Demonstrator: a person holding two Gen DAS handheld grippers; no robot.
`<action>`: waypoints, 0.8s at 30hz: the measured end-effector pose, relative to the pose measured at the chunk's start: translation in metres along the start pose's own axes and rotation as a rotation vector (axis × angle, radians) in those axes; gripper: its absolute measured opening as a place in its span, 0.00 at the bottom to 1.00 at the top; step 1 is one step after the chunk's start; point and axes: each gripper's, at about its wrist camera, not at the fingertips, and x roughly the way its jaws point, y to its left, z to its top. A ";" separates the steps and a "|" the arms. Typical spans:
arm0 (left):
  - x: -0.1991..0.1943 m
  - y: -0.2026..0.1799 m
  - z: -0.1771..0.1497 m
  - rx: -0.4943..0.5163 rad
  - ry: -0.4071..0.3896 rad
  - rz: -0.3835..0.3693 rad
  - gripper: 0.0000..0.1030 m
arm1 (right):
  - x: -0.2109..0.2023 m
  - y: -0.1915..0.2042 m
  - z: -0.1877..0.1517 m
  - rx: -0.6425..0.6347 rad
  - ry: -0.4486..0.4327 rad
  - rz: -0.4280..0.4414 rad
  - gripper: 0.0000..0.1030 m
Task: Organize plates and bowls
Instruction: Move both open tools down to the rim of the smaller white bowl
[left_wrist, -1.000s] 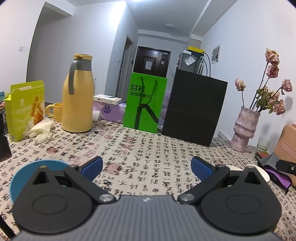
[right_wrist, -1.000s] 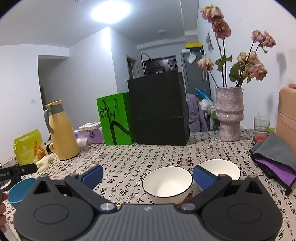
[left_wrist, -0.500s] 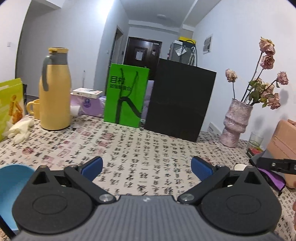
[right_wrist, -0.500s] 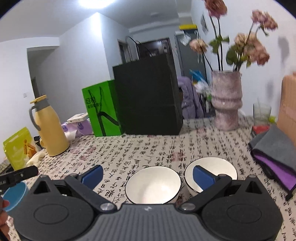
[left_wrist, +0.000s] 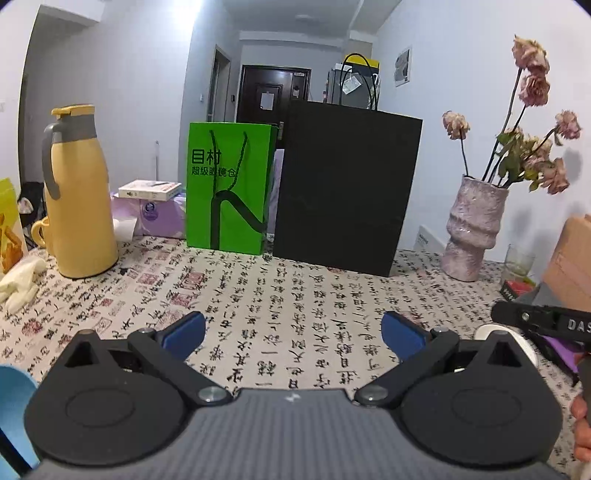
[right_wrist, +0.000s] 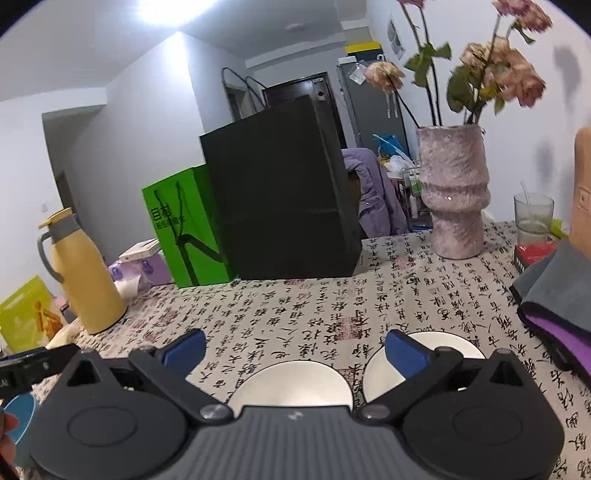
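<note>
Calligraphy-print cloth is spread over the whole table (left_wrist: 295, 295), so that's the biggest thing in shot. At the far edge a black paper bag (left_wrist: 343, 188) is stood upright, with a green shopping bag (left_wrist: 229, 192) just beside it on its left as the cameras see it. Further left a yellow thermos jug (left_wrist: 79, 192) is parked, and over on the other side a pinkish vase (right_wrist: 454, 192) of dried roses is seen, with a glass (right_wrist: 533, 218) near it. A folded grey and purple cloth (right_wrist: 554, 306) is laid at the right edge.

Now the task stuff: two white bowls are set side by side right under the right gripper (right_wrist: 295, 349). One white bowl (right_wrist: 291, 384) is lined up between the blue pads, and the second white bowl (right_wrist: 424, 354) is partly covered by the right-hand pad. The jaws are spread wide, nothing held, and contact with either bowl can't really be judged from this angle.

The left gripper (left_wrist: 293, 330) is also held wide apart over bare cloth, empty. A blue dish (left_wrist: 14, 406) is only caught at the bottom left corner of that view, probably a bowl but too cropped to say
</note>
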 end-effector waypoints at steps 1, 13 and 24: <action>0.004 -0.001 -0.001 0.003 0.002 0.001 1.00 | 0.001 -0.003 -0.002 0.007 0.011 0.001 1.00; 0.037 -0.014 -0.004 0.009 0.085 0.001 1.00 | 0.007 -0.020 -0.013 0.061 0.034 -0.023 1.00; 0.052 -0.021 -0.004 0.018 0.138 -0.017 1.00 | 0.011 -0.018 -0.017 0.040 0.053 -0.045 0.98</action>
